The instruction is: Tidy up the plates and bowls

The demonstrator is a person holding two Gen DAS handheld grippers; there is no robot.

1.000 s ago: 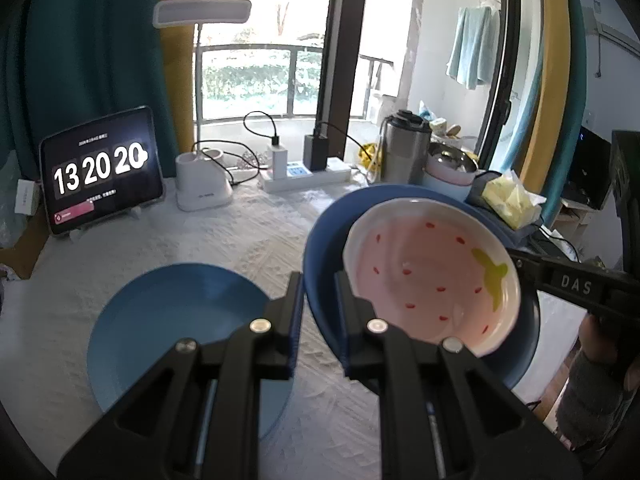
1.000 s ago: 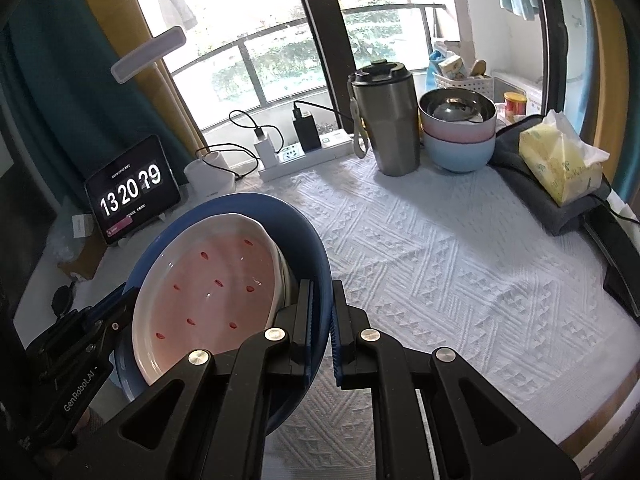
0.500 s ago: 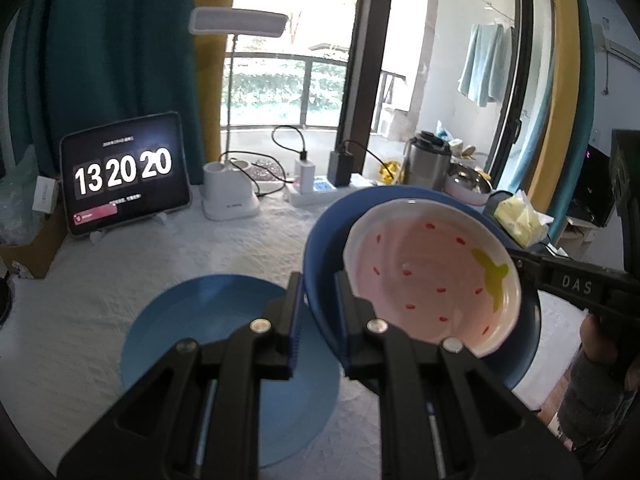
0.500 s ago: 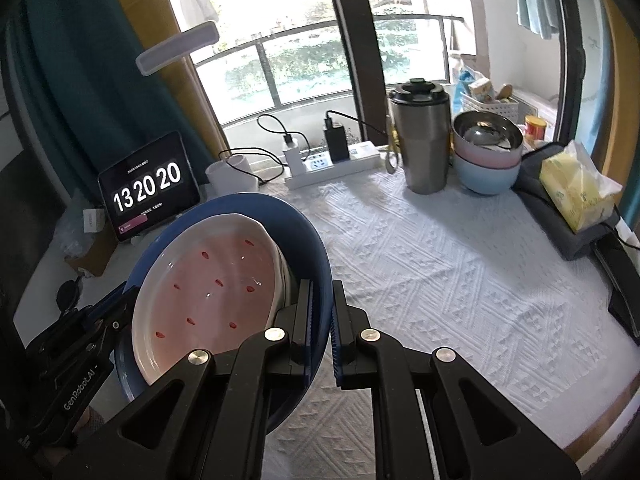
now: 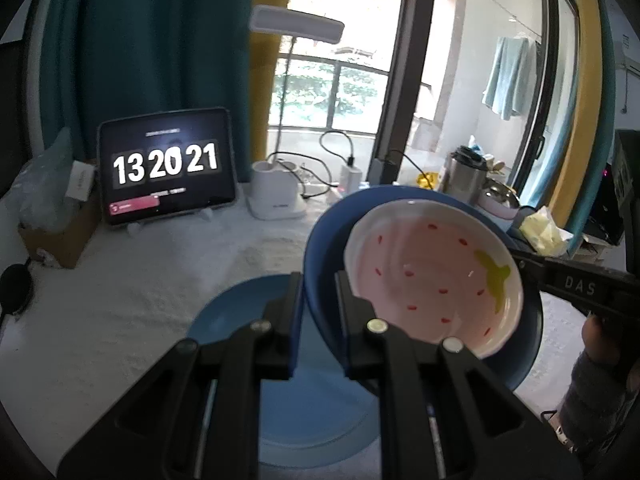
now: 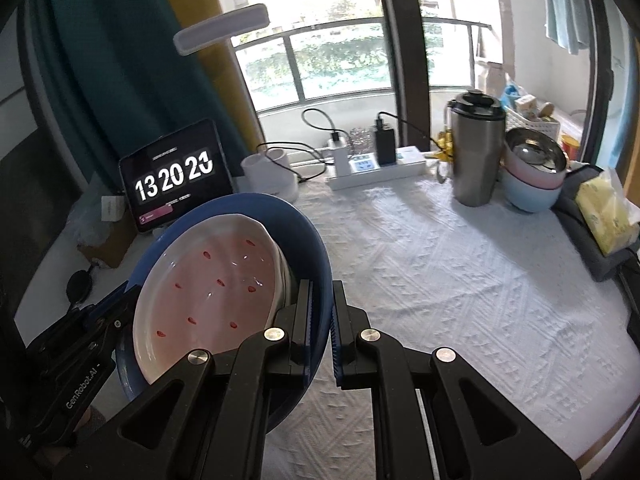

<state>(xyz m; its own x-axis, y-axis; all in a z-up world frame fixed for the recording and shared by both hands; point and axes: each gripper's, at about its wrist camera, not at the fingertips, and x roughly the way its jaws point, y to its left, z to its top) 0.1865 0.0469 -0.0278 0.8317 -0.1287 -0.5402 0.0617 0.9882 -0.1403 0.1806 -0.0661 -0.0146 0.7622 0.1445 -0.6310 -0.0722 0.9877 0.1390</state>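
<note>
Crockery carry, two-handed. Deep blue bowl [image 5: 328, 240] up in the air above the white tablecloth [image 6: 440, 280], tipped a bit, with a pink strawberry dish [image 5: 432, 276] lying loose inside it. Left gripper [image 5: 316, 292] pinched narrow on one side of the blue rim, one finger inside the wall and one outside. Right gripper [image 6: 322, 304] clamped the same way on the opposite side. No grip on the pink dish itself, just resting against the blue wall. Flat light-blue plate [image 5: 232, 320] down on the cloth right below the left side, probably the landing spot, though only guessing. Stack of bowls [image 6: 532, 184] well apart at the far right, beside a steel tumbler [image 6: 476, 152].

Handling notes: glazed ceramic by the look, so stiff, fairly heavy for a rim pinch, slippery and very chippable. Looks glossy enough to slide out of narrow pads if tilted any further. Better to hold both rim grips opposite each other and level the load before lowering, otherwise a fair chance of the pink dish skating over the low side. Best hold for the pink one later: its raised edge, not the smooth middle. Set down gently, no dropping onto the plate below.
</note>
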